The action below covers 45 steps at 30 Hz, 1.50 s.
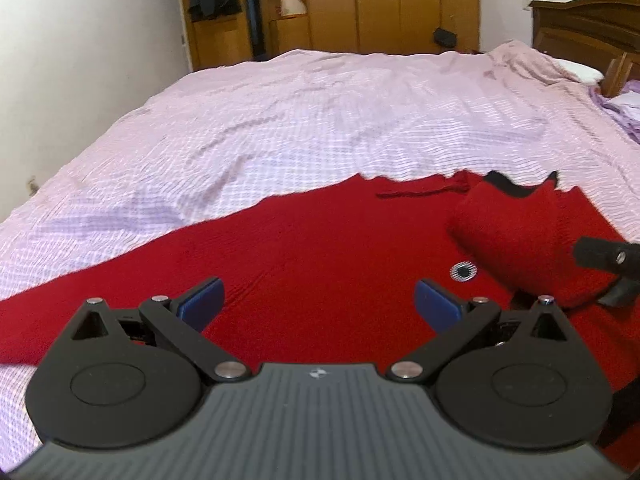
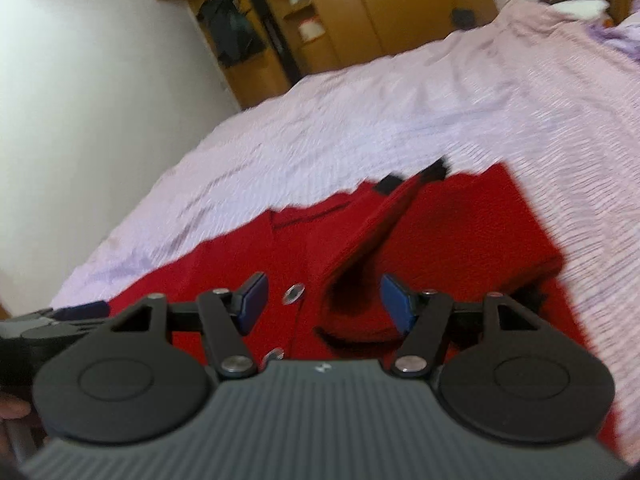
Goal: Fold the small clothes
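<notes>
A red knitted garment (image 1: 320, 240) with black trim lies spread on the pink checked bed sheet (image 1: 320, 120). A silver button (image 1: 463, 270) shows on its front. At its right side a sleeve (image 1: 516, 232) is folded over onto the body. My left gripper (image 1: 320, 300) hovers open just above the flat red cloth, with nothing between its blue pads. My right gripper (image 2: 324, 296) is also open; the raised edge of the folded sleeve (image 2: 372, 220) lies ahead of its jaws, and the pads do not press on it. Part of the right gripper (image 1: 608, 264) shows at the left wrist view's right edge.
A wooden wardrobe (image 1: 360, 4) with open shelves stands beyond the far end of the bed. A dark wooden headboard (image 1: 588, 24), a white pillow (image 1: 580, 70) and purple cloth (image 1: 624, 108) are at the far right. A white wall borders the bed's left side.
</notes>
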### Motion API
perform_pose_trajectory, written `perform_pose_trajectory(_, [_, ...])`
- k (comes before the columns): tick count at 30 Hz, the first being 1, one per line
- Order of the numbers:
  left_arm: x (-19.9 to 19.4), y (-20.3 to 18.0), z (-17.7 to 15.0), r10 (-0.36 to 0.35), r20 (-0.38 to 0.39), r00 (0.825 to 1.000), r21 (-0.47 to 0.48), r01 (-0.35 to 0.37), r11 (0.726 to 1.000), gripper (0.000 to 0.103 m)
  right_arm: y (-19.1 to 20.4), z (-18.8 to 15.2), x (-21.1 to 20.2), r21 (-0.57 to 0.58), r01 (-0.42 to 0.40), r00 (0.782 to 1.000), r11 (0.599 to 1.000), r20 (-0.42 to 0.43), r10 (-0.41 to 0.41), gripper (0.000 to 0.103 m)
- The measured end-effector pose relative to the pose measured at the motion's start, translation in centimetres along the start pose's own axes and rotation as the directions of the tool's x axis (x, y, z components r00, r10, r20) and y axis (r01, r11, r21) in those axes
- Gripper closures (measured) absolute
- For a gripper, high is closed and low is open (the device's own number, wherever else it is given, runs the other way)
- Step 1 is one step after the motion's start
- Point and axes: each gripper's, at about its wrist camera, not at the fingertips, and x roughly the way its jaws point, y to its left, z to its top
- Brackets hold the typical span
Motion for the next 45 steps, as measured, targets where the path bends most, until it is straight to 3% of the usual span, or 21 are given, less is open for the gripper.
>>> perform_pose_trajectory(4, [-0.2, -1.7, 0.9, -0.039, 0.022, 0.999, 0.018, 0.039, 0.999, 0.000, -2.0, 1.3, -1.0, 0.018, 0.084, 0.993, 0.996, 0.086, -0.085, 0.038])
perform_pose_trajectory(7, [-0.2, -3.2, 1.7, -0.065, 0.034, 0.997, 0.027, 0.064, 0.998, 0.000, -4.3, 2.0, -0.8, 0.100, 0.146, 0.978, 0.984, 0.136, -0.158, 0.037])
perform_pose_trajectory(12, [0.3, -7.1, 3.0, -0.091, 0.059, 0.994, 0.091, 0.086, 0.992, 0.000, -8.2, 1.6, 1.0, 0.201, 0.176, 0.964, 0.964, 0.165, -0.210, 0.038])
perform_pose_trajectory(17, [1.3, -11.4, 4.2, -0.116, 0.095, 0.989, 0.182, 0.098, 0.978, 0.000, -10.5, 0.1, 2.2, 0.263, 0.166, 0.966, 0.950, 0.149, -0.210, 0.061])
perform_pose_trajectory(23, [4.1, -15.7, 5.5, -0.147, 0.086, 0.985, 0.215, 0.126, 0.968, 0.001, -10.3, -0.8, 2.6, 0.230, 0.189, 0.963, 0.955, 0.146, -0.226, 0.062])
perform_pose_trajectory(29, [7.1, -18.2, 5.7, -0.138, 0.042, 0.989, 0.265, 0.122, 0.957, 0.013, -10.6, -0.9, 2.6, 0.238, 0.192, 0.963, 0.952, 0.143, -0.230, 0.062])
perform_pose_trajectory(34, [9.0, -19.3, 5.4, -0.124, 0.016, 0.992, 0.292, 0.114, 0.950, 0.018, -10.6, -0.9, 2.7, 0.243, 0.196, 0.962, 0.950, 0.138, -0.234, 0.062])
perform_pose_trajectory(36, [9.6, -19.3, 5.4, -0.115, 0.007, 0.993, 0.290, 0.108, 0.951, 0.023, -10.7, -0.7, 2.8, 0.248, 0.194, 0.962, 0.949, 0.140, -0.233, 0.062])
perform_pose_trajectory(37, [9.9, -19.3, 5.4, -0.117, 0.003, 0.993, 0.290, 0.111, 0.950, 0.040, -10.7, -0.7, 2.7, 0.252, 0.192, 0.962, 0.949, 0.141, -0.232, 0.062])
perform_pose_trajectory(38, [10.2, -19.3, 5.5, -0.122, -0.002, 0.993, 0.289, 0.117, 0.950, 0.067, -10.8, -0.8, 2.7, 0.254, 0.190, 0.962, 0.948, 0.142, -0.231, 0.062])
perform_pose_trajectory(40, [10.1, -18.5, 5.8, -0.159, -0.014, 0.987, 0.232, 0.158, 0.960, 0.085, -10.8, -0.9, 2.7, 0.254, 0.188, 0.963, 0.949, 0.144, -0.229, 0.062])
perform_pose_trajectory(42, [9.0, -17.7, 6.0, -0.175, 0.020, 0.984, 0.183, 0.168, 0.969, 0.087, -10.9, -0.9, 2.7, 0.257, 0.183, 0.963, 0.949, 0.145, -0.226, 0.061])
perform_pose_trajectory(45, [7.3, -16.1, 6.0, -0.135, 0.091, 0.987, 0.157, 0.119, 0.980, 0.088, -11.0, -0.9, 2.6, 0.262, 0.180, 0.964, 0.948, 0.146, -0.223, 0.061])
